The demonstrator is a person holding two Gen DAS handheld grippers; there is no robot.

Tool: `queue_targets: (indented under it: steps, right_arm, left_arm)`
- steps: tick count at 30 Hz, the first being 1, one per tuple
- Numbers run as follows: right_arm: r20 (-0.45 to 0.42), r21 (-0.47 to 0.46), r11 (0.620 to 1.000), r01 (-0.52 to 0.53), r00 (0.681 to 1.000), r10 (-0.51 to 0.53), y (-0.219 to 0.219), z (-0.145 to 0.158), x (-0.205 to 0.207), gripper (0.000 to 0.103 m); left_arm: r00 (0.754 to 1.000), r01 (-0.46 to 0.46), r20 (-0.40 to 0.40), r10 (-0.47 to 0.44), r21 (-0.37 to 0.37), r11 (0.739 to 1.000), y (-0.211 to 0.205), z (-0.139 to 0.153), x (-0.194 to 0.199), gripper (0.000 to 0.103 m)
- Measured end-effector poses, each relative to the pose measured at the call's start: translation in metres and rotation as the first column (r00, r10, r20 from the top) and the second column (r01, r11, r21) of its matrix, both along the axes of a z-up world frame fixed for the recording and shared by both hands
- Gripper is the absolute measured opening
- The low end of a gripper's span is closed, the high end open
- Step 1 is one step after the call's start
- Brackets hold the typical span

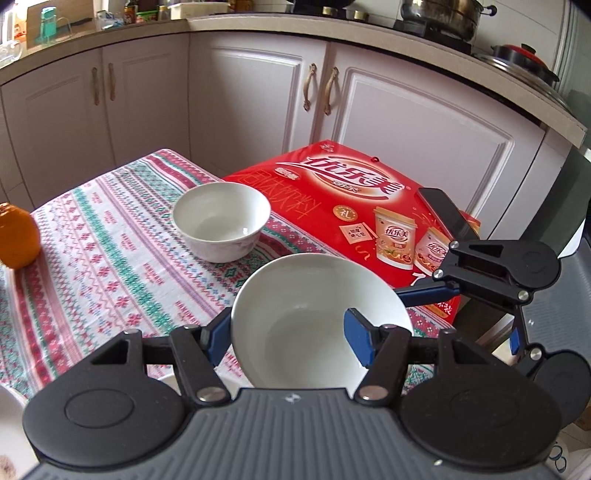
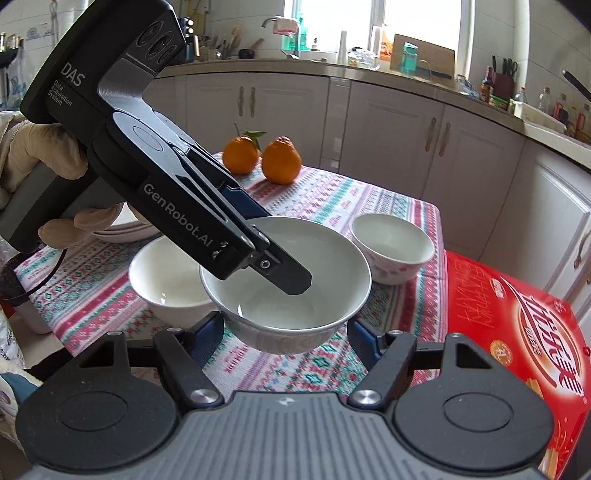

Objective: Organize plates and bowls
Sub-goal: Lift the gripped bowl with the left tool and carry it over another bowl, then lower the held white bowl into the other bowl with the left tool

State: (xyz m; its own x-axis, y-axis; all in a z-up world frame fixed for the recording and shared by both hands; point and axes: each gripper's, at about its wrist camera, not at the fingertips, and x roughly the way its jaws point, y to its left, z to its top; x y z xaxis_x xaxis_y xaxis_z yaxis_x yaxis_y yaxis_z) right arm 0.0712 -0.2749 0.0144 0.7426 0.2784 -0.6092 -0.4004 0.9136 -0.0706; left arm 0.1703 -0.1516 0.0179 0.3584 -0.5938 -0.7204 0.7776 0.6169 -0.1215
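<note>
Kitchen surface [image 2: 399, 206]: my left fingers [image 2: 280, 258] clench the bowl [image 2: 288, 295] rim; right fingers [image 2: 288, 332] spread. Glazed, slippery, breakable.

White panelled cabinet doors [image 1: 255, 92] with curved bronze handles run below beige countertop [image 1: 110, 35], L-shaped. Window [image 2: 373, 22] above counter, daylight strong, glass overexposed. Gas hob with steel pot [image 1: 439, 16] and red-knobbed lid [image 1: 524, 62] on counter's right run. Table under patterned red-green cloth [image 1: 110, 266]. Red printed carton [image 1: 354, 206] beside table.
</note>
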Motion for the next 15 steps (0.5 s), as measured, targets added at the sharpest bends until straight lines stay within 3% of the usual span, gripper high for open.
queue_targets:
  steps: [15]
  right_arm:
    - [0.002,0.000,0.997,-0.082,0.997,0.082,0.046,0.009,0.006,0.078]
  left_arm:
    - [0.996,-0.085,0.032,0.085,-0.015,0.996,0.055,0.009,-0.008,0.063]
